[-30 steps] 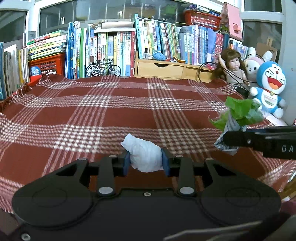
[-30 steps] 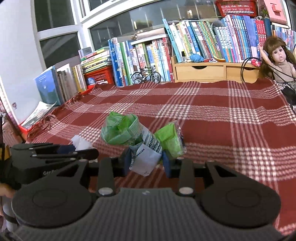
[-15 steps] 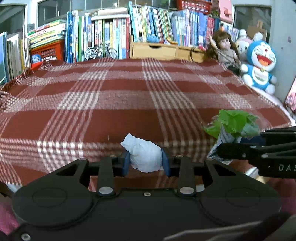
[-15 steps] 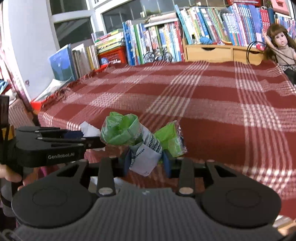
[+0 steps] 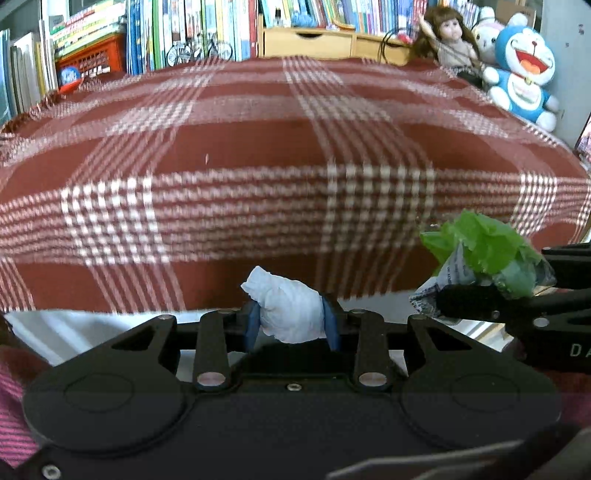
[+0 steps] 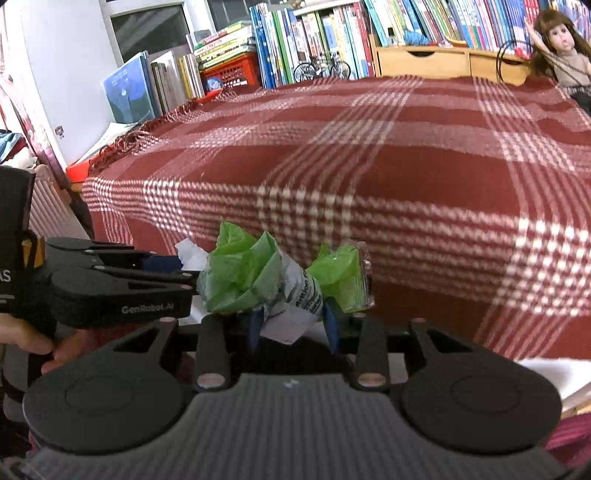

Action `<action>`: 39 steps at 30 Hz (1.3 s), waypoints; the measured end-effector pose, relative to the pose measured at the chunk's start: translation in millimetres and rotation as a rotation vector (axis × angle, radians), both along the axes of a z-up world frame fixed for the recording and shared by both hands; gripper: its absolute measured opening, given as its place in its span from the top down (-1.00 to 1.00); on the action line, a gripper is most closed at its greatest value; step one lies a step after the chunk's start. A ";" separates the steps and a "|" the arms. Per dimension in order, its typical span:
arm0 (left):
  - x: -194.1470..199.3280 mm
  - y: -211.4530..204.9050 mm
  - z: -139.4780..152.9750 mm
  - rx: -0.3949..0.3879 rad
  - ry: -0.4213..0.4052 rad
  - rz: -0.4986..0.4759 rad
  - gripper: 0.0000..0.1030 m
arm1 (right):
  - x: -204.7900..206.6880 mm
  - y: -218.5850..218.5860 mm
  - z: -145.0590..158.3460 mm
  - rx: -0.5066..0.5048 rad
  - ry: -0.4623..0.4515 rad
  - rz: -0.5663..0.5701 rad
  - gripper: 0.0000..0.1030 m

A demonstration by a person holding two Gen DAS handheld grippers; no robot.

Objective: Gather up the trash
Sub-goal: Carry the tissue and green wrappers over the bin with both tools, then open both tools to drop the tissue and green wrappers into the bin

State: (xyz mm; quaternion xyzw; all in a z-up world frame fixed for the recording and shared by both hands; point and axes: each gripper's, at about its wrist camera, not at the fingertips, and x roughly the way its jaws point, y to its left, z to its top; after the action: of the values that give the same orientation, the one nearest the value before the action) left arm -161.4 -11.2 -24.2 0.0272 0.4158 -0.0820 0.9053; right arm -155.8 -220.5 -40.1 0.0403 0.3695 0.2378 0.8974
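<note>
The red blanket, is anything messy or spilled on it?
Nothing stands out. The red plaid blanket shows no spill. The left gripper holds a white tissue wad; the right gripper holds green-and-white wrappers.

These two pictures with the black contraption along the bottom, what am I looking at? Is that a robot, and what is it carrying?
There is no robot arm here. A person holds two hand-held tools, each ending in a two-finger gripper, and each has a wide-angle camera looking forward along its fingers. One picture comes from the left tool, the other from the right, so each shows its own black body at the bottom and the other tool at its side.

The left gripper is shut on a crumpled white tissue. The right gripper is shut on a bundle of green plastic and printed wrapper.

Beyond them lies a red plaid blanket, with rows of books, a doll and a blue plush toy behind it. No bin shows in either view.
</note>
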 end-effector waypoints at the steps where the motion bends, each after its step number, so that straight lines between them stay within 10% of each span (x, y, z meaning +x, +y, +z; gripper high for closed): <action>1: -0.6 0.5 -3.6 0.001 0.010 0.002 0.36 | -1.5 0.6 -2.4 -0.002 0.005 0.000 0.23; 39: 1.4 -4.0 -138.6 0.090 0.347 0.052 0.33 | 10.7 20.5 -121.4 -0.061 0.312 -0.038 0.22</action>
State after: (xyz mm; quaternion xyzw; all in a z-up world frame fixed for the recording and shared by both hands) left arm -159.9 -15.3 -162.8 0.0424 0.5697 -0.0435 0.8196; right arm -145.1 -200.0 -161.4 0.0564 0.5107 0.2005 0.8342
